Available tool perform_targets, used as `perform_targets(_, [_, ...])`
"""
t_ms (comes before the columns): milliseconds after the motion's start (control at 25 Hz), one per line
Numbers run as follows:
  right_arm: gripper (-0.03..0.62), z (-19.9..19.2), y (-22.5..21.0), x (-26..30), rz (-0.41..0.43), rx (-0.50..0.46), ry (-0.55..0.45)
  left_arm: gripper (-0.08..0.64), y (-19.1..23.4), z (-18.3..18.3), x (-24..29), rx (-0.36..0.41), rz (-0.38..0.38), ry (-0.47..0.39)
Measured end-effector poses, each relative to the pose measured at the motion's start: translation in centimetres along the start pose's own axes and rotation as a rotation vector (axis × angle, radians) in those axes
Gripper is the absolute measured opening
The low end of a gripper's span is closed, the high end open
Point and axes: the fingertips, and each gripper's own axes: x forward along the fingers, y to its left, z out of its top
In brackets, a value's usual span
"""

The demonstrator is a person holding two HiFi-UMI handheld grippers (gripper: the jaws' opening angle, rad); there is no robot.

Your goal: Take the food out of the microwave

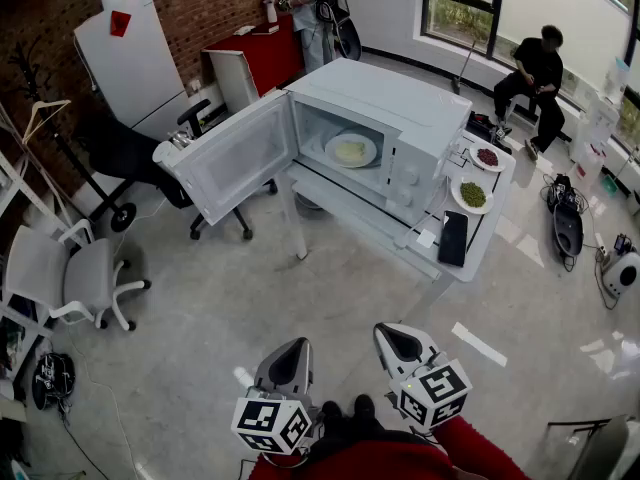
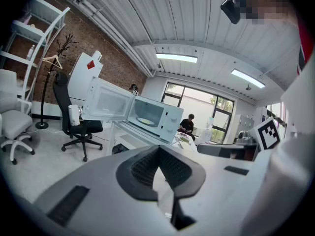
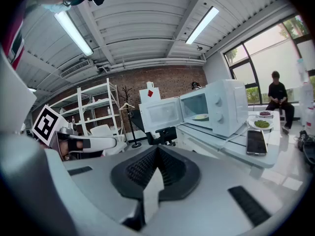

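— What are the claws doing?
— The left gripper is pointing forward with its jaws pressed together on nothing. The right gripper is hanging just beside it, its jaws likewise together and empty.
— And the food?
— The plate of food is lying inside the microwave, whose door is standing wide open to the left. Both grippers are hanging well apart from it, over the floor.
— What is lying around it?
— The microwave is sitting on a white table. A black phone, a dish of green food and a dish of red food are lying to its right. A person in black is sitting by the window beyond.
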Motion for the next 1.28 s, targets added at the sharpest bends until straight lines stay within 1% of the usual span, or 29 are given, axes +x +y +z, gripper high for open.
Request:
perform_targets(320, [0.009, 0.0, 0.5, 0.0, -0.003, 0.002, 0.004, 0.008, 0.2, -0.3, -0.3, -0.012, 0.001, 0.017])
perform_targets(680, [0.011, 0.3, -0.2, -0.1, -0.003, 0.018, -0.012, 0.008, 0.4, -0.3, 0.2, -0.029, 0.006, 0.016])
perform_targets(880, [0.011, 0.1, -1.1, -0.3, 0.005, 0.008, 0.003, 0.008, 0.1, -0.3, 1.2, -0.051, 0.016, 0.017])
perform_targets(1120, [0.011, 0.6, -2.4, -0.2, 0.021, 0.01, -0.002, 0.008, -0.9, 0.4, 2.8, -0.024, 0.024, 0.007])
perform_targets(1280, [0.011, 1.3, -3.0, 0.4, 0.036, -0.007, -0.013, 0.008, -1.0, 1.6, 4.0, -0.006, 0.025, -0.01])
